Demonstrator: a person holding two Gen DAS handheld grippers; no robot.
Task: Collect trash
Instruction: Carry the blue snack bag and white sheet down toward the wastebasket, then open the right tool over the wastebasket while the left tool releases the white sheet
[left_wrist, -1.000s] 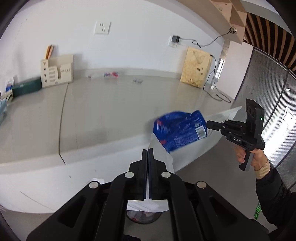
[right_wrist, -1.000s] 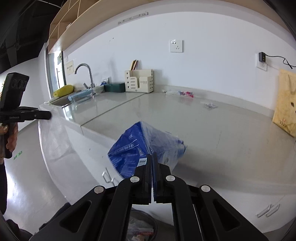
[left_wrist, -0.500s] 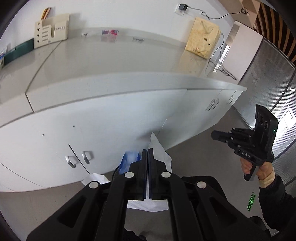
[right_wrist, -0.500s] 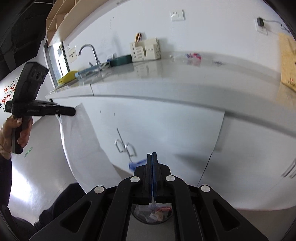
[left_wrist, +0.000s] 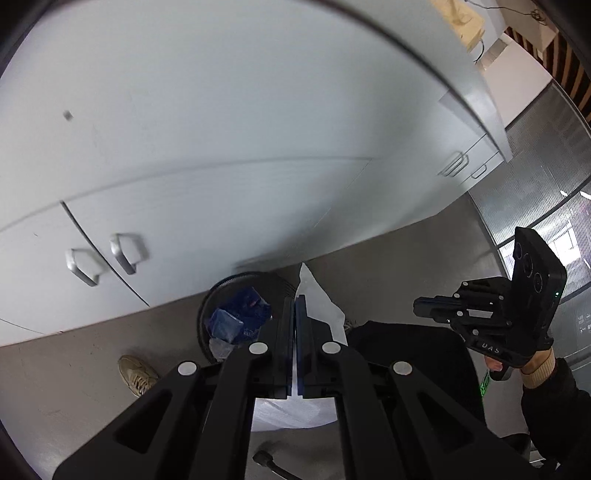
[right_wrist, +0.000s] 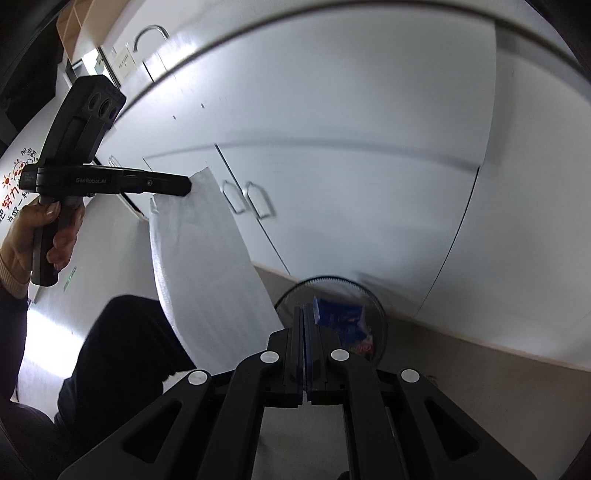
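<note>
A round black trash bin (left_wrist: 207, 314) stands on the floor against the white cabinets; it also shows in the right wrist view (right_wrist: 380, 314). A crumpled blue packet (left_wrist: 238, 319) lies inside it, seen too in the right wrist view (right_wrist: 340, 315). My left gripper (left_wrist: 295, 306) is shut on the top edge of a white sheet (left_wrist: 317, 306), which hangs down beside the bin (right_wrist: 199, 266). My right gripper (right_wrist: 303, 317) is shut and empty, to the right of the bin (left_wrist: 419, 306).
White cabinet doors with metal handles (left_wrist: 123, 253) stand behind the bin. The counter edge (left_wrist: 472, 99) overhangs above. The person's dark-trousered legs (right_wrist: 122, 343) and a beige shoe (left_wrist: 138, 374) are close to the bin on the grey floor.
Both grippers have dropped from counter height to just above the floor. The blue packet left my right gripper and now lies in the bin. My left gripper still holds the white sheet.
</note>
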